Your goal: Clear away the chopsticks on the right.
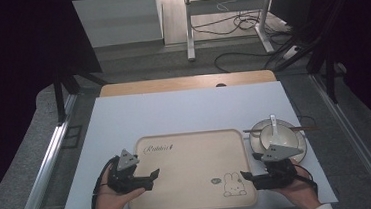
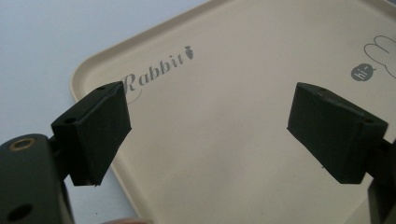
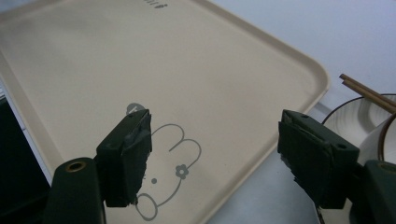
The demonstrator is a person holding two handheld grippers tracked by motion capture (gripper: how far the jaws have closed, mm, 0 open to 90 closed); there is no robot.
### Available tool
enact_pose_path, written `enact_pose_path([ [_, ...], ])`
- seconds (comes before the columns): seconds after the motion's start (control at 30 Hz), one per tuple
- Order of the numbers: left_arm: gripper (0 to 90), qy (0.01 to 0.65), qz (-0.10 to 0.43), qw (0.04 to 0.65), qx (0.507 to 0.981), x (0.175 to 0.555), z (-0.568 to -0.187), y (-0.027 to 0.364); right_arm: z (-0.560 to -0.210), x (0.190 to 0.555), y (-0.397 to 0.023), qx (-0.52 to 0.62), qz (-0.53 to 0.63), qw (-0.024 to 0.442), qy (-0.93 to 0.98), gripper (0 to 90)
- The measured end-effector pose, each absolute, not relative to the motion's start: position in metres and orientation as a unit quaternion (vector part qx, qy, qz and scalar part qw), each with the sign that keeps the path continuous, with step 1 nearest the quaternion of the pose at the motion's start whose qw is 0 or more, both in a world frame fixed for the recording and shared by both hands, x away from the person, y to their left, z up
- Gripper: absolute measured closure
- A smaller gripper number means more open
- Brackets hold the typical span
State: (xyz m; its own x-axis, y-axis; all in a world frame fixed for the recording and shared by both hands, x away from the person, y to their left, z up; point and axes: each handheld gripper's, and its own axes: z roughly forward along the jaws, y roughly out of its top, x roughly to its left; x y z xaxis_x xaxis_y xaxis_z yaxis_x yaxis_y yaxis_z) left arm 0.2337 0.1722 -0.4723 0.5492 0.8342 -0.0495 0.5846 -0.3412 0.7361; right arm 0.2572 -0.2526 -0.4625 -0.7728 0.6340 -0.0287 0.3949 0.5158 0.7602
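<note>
A beige tray (image 1: 193, 164) printed with "Rabbit" and a bunny drawing lies on the near middle of a white mat (image 1: 184, 109). My left gripper (image 1: 152, 179) hovers at the tray's left edge, pointing right, open and holding nothing. In the left gripper view the jaws (image 2: 210, 116) stand wide apart over the tray (image 2: 224, 93) near its "Rabbit" corner. My right gripper (image 1: 247, 177) sits at the tray's near right corner, pointing left, open and empty. In the right gripper view it (image 3: 217, 140) straddles the tray's (image 3: 140, 56) right rim beside the bunny.
Just right of the tray a white bowl (image 1: 278, 136) sits on a plate (image 1: 301, 145), with a white spoon (image 1: 273, 122) in it and chopsticks (image 1: 303, 127) across it. Chopsticks (image 3: 364, 91) and bowl (image 3: 387, 140) lie close to my right jaw. Wooden tabletop (image 1: 187, 83) shows behind the mat.
</note>
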Motion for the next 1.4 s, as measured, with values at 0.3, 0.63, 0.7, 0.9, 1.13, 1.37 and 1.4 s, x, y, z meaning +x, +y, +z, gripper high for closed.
enact_pose_path([
  [0.3, 13.1, 0.442, 0.178, 0.355, 0.805, 0.235, -0.472, 0.174, -0.449, 0.266, -0.250, 0.300, 0.391, 0.147, 0.857, 29.8],
  [0.63, 13.0, 0.435, 0.177, 0.345, 0.813, 0.245, -0.475, 0.174, -0.415, 0.293, -0.251, 0.312, 0.381, 0.151, 0.857, 31.5],
  [0.7, 13.0, 0.437, 0.177, 0.345, 0.812, 0.246, -0.475, 0.174, -0.412, 0.299, -0.255, 0.319, 0.377, 0.151, 0.856, 31.7],
  [0.9, 13.0, 0.443, 0.178, 0.344, 0.809, 0.249, -0.476, 0.173, -0.404, 0.317, -0.274, 0.346, 0.367, 0.158, 0.849, 32.3],
  [1.13, 12.9, 0.447, 0.182, 0.339, 0.808, 0.249, -0.478, 0.173, -0.396, 0.327, -0.300, 0.366, 0.352, 0.173, 0.844, 33.6],
  [1.37, 13.0, 0.448, 0.184, 0.330, 0.810, 0.249, -0.480, 0.172, -0.394, 0.335, -0.333, 0.402, 0.343, 0.188, 0.828, 34.0],
  [1.4, 13.0, 0.448, 0.184, 0.330, 0.810, 0.249, -0.480, 0.172, -0.395, 0.337, -0.338, 0.409, 0.341, 0.188, 0.825, 34.2],
])
